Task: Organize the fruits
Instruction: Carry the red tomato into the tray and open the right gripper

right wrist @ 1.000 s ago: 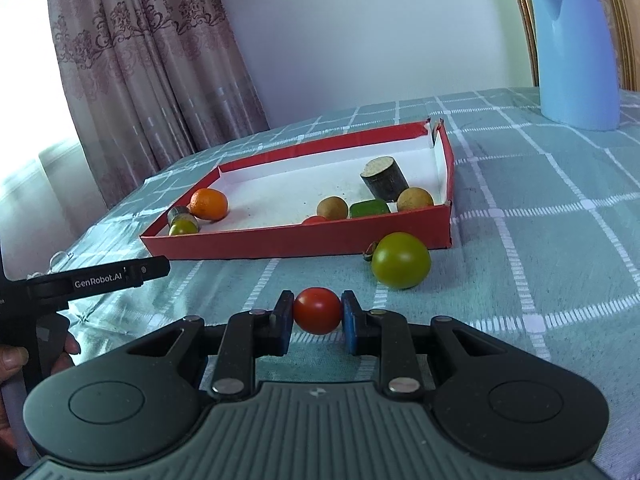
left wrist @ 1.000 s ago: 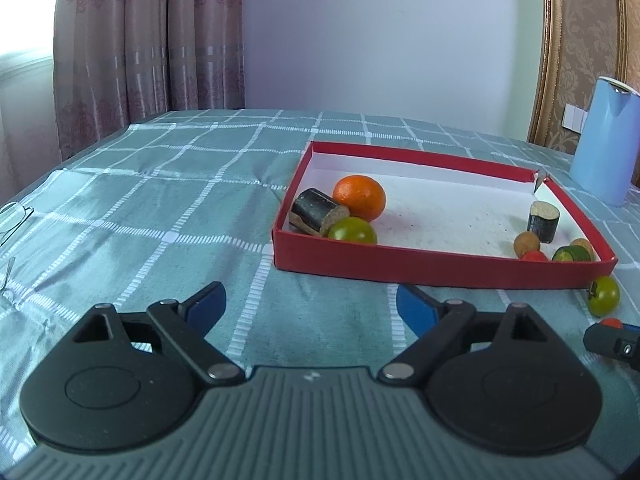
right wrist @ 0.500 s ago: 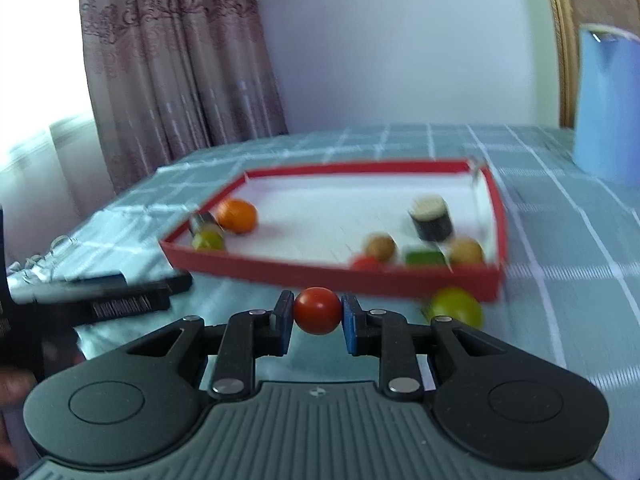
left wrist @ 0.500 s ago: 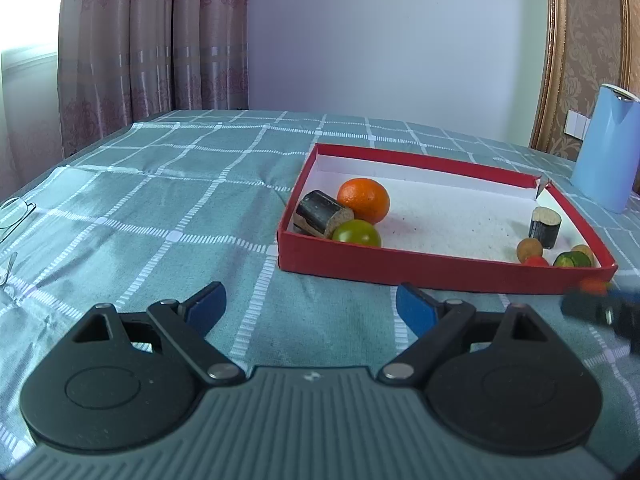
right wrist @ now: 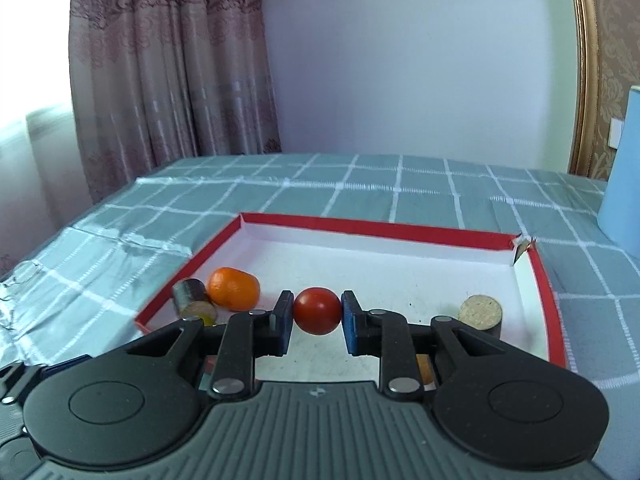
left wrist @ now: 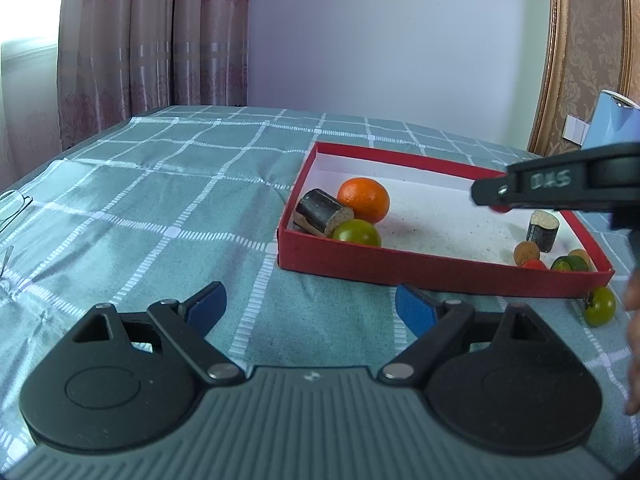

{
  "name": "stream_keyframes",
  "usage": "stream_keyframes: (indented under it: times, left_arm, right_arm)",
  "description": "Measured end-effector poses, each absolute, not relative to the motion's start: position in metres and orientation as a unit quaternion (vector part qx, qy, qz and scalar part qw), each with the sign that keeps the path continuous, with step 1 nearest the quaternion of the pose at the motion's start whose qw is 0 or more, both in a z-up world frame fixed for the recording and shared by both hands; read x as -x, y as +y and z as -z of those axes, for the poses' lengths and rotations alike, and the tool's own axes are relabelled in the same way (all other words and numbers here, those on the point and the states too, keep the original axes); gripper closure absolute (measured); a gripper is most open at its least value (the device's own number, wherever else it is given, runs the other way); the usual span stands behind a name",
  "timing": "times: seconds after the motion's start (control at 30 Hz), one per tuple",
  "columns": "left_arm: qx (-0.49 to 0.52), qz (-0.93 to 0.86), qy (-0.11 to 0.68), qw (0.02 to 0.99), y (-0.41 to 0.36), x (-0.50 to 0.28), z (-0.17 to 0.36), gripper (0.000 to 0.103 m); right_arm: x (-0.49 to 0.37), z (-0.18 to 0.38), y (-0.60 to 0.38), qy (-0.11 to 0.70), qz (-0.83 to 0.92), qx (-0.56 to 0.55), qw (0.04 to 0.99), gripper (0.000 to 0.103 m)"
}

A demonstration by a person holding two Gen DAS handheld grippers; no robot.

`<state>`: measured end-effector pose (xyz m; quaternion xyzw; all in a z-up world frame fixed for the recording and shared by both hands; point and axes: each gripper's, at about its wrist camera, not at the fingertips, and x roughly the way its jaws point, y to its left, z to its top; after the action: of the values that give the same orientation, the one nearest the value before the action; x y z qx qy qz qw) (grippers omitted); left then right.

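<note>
- So my right gripper [right wrist: 317,312] is pinching a little red tomato [right wrist: 317,311] between its blue pads, dead centre of the right wrist view. It's hanging above the white floor of the red tray [right wrist: 384,229], so I'd say we're in the carry-and-drop bit.
- My left gripper [left wrist: 311,308] is just parked over the checked tablecloth [left wrist: 160,200] in the lower middle of the left wrist view, jaws spread wide, nothing in them.
- Already in the tray, left end: an orange [left wrist: 363,200], a dark log-looking piece [left wrist: 323,213] and a green tomato [left wrist: 356,233] all bunched up touching each other.
- Right end of the tray in the left view: a second dark stub [left wrist: 542,230] standing upright, a small tan ball [left wrist: 526,252], a bit of red, a green thing and another tan one tucked into the lower right corner. Too small to say more.
- Still outside: one green tomato on the cloth [left wrist: 599,306], just beside the tray's near right corner, lower right of the left view. That's the only stray I can spot.
- So my guess: most of it's sorted. Drop this red one, then grab that last green one and we're pretty much done. No idea if there's more out of frame though.
- Blue jug [right wrist: 624,168] off at the right edge, not in the way.
</note>
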<state>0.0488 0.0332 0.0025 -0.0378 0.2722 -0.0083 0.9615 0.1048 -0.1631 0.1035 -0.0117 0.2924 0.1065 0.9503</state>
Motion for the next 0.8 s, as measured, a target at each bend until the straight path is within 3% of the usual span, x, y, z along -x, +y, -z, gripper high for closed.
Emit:
stream_keyframes:
  times: [0.13,0.27,0.33,0.4,0.43,0.5,0.8]
  left_arm:
    - [0.039,0.010,0.275,0.961,0.033,-0.049,-0.002,0.013]
    - [0.041,0.008,0.276,0.960,0.034,-0.050,-0.003,0.012]
    - [0.041,0.005,0.277,0.960,0.035,-0.050,-0.002,0.013]
    - [0.039,0.010,0.275,0.961,0.034,-0.049,-0.003,0.014]
    - [0.036,0.011,0.273,0.961,0.032,-0.048,-0.004,0.020]
    - [0.020,0.016,0.254,0.967,0.026,-0.041,-0.008,0.022]
    - [-0.062,0.157,0.233,0.958,-0.099,0.000,-0.020,0.020]
  right_arm:
    - [-0.109,-0.093,-0.162,0.314,-0.104,0.010,0.944,0.076]
    - [-0.098,-0.099,-0.174,0.303,-0.103,-0.001,0.947,0.068]
    - [-0.080,-0.109,-0.194,0.283,-0.107,-0.032,0.953,0.063]
    - [-0.061,-0.118,-0.217,0.261,-0.109,-0.050,0.958,0.050]
    - [-0.049,-0.123,-0.231,0.249,-0.101,-0.054,0.962,0.047]
    - [-0.024,-0.130,-0.262,0.220,-0.081,-0.061,0.970,0.039]
    - [0.036,-0.109,-0.375,0.207,0.001,-0.112,0.972,0.039]
